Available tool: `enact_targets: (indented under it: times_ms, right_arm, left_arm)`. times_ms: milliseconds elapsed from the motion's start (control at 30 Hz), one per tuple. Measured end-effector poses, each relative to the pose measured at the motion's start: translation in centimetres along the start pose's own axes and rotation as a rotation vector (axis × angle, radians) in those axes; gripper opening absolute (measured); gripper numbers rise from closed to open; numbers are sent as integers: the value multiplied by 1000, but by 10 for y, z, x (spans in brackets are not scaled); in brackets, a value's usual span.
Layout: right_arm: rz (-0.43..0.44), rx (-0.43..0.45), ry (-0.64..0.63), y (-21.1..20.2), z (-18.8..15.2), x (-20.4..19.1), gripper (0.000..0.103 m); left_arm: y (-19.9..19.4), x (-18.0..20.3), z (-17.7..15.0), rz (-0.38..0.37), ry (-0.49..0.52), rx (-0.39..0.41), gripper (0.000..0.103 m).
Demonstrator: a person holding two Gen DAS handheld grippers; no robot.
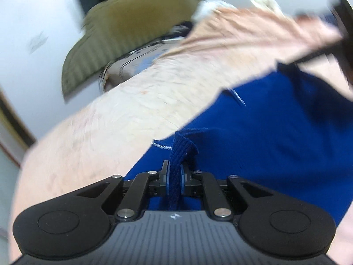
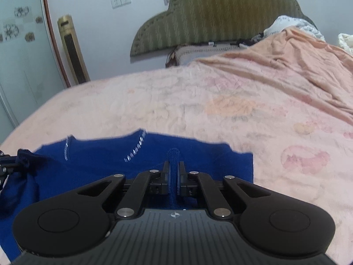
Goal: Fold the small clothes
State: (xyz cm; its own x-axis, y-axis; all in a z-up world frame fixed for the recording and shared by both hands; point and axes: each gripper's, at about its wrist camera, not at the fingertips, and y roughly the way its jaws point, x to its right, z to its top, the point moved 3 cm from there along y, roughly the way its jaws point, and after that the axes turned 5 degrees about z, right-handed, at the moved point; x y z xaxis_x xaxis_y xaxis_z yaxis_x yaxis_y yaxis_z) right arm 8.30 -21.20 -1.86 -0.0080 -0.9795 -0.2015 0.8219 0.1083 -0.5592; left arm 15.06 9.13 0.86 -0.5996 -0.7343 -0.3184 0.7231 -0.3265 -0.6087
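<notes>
You pinch blue sweater [image 2: 154,165] edge with both: left gripper [image 1: 174,176] and right gripper [image 2: 173,174]; pink bedspread [image 2: 198,101] at 12 o'clock.

left gripper [image 1: 174,181]: black linkage arms, silver pivot pins | right gripper [image 2: 174,180]: same, grey ribbed housing, round black caps

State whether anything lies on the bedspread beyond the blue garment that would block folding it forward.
Nothing visible does. The bedspread beyond the blue garment is bare up to a rumpled peach blanket far off at the right.
</notes>
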Motion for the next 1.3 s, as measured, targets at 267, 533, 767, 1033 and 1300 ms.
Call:
enact_targets:
  times_ms: [267, 533, 767, 1033, 1300]
  right_arm:
    - [-57, 53, 7, 22, 32, 6, 6]
    - [-218, 8, 54, 45, 15, 30, 21]
    - [-75, -16, 31, 16, 12, 22, 68]
    - [-103, -92, -8, 55, 4, 19, 42]
    - [-300, -38, -188, 58, 12, 7, 0]
  left_arm:
    - [64, -33, -4, 81, -243, -148, 9]
    - [50, -78, -39, 135, -470, -246, 11]
    - [-18, -68, -76, -79, -605, -211, 84]
    - [-61, -19, -115, -142, -611, -244, 50]
    - [-71, -10, -116, -128, -553, -236, 4]
